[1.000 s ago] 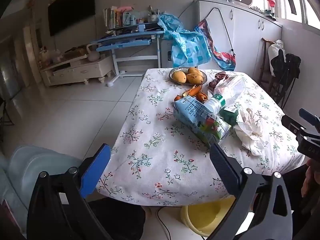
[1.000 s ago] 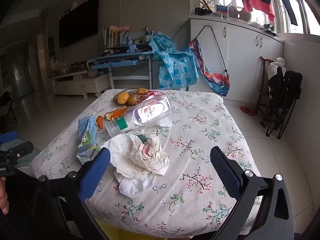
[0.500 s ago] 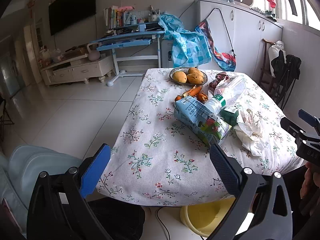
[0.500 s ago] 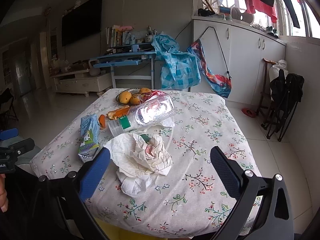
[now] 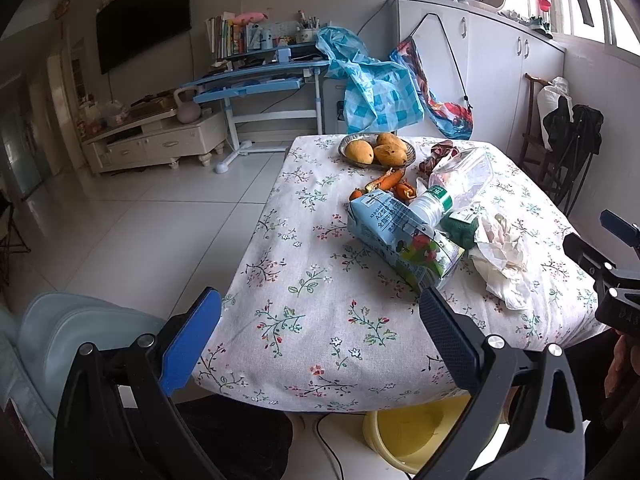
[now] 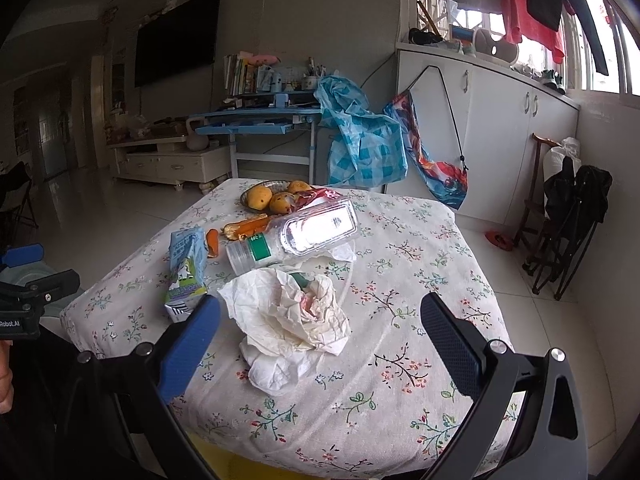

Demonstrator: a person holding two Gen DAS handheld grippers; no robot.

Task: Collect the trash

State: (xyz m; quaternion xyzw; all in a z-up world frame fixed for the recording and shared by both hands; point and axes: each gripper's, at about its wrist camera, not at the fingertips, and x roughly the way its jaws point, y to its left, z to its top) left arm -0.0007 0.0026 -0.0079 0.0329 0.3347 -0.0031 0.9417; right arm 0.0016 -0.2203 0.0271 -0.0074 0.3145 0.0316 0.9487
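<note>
Left wrist view: left gripper (image 5: 320,328) at bottom of frame, jaws spread wide, nothing between them, held off the near edge of the table (image 5: 304,320).
Right wrist view: right gripper (image 6: 320,334) at bottom of frame, jaws spread wide, empty, hovering over the near table edge just below the tissue.
Table: floral cloth, fills centre of both frames.
Milk carton (image 5: 400,236): blue-green, lying on its side, centre right of left view; left of centre in right view (image 6: 186,270).
Plastic bottle (image 6: 294,232): clear, green label, lying on its side, centre of right view, just above the tissue; neck rests on the carton in left view (image 5: 452,188).
Crumpled tissue (image 6: 296,320): white wad, lower centre of right view, nearest the right gripper; right of the carton in left view (image 5: 500,256).
Green wrapper (image 5: 464,226): small, between carton and tissue.
Orange peels (image 5: 390,184): above the carton, below the fruit plate.
Red wrapper (image 5: 438,154): crumpled, upper centre, beside the plate.
Fruit plate (image 5: 376,150): far end of table, three yellow-orange fruits on it.
Yellow bin (image 5: 416,436): on the floor under the table's near edge, bottom of left view.
Other gripper: right one shows at right edge of left view (image 5: 604,256), apart from the trash.
</note>
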